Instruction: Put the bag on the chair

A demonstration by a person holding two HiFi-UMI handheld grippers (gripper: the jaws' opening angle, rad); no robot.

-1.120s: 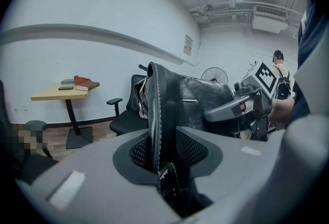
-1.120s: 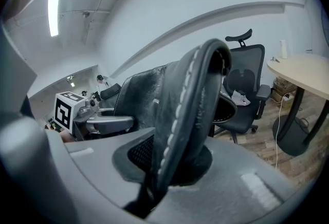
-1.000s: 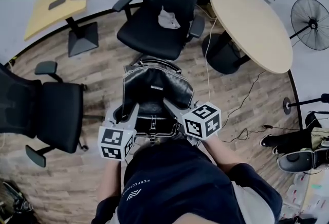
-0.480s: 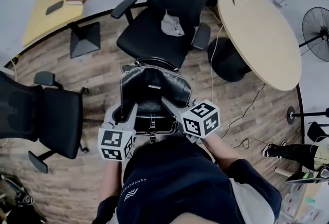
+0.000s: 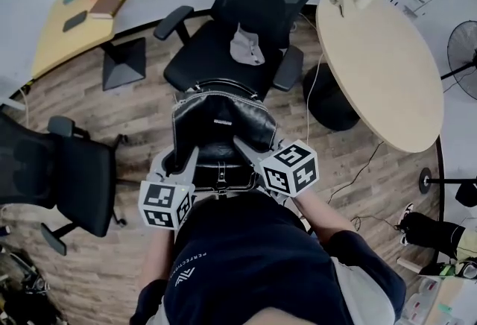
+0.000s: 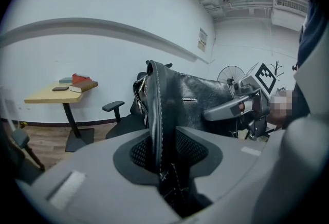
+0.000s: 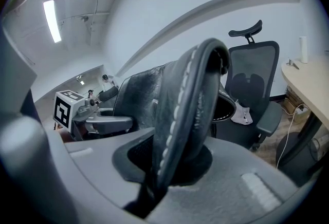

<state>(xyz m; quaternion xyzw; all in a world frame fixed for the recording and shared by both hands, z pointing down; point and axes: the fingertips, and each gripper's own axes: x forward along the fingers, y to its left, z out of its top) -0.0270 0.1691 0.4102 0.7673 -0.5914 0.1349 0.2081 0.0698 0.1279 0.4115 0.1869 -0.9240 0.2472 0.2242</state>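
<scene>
A black leather bag (image 5: 218, 126) hangs above the wooden floor, held between both grippers just in front of me. My left gripper (image 5: 182, 165) is shut on the bag's stitched left strap (image 6: 156, 115). My right gripper (image 5: 246, 149) is shut on its thick rolled handle (image 7: 191, 99). Straight ahead stands the black office chair (image 5: 212, 62), its seat just beyond the bag's far edge. A small pale cloth (image 5: 245, 46) lies on that seat. In the right gripper view the chair (image 7: 253, 89) rises behind the bag, with the left gripper (image 7: 100, 121) across from it.
A round beige table (image 5: 380, 66) stands to the chair's right, with a cable (image 5: 350, 167) trailing over the floor beside it. Another black chair (image 5: 71, 167) is at my left. A small yellow table (image 5: 63, 33) with books stands at the far left, a fan (image 5: 466, 48) at the right edge.
The bag and both grippers have come a little closer to the chair ahead, and the room has slid rightward in view. Both grips look unchanged.
</scene>
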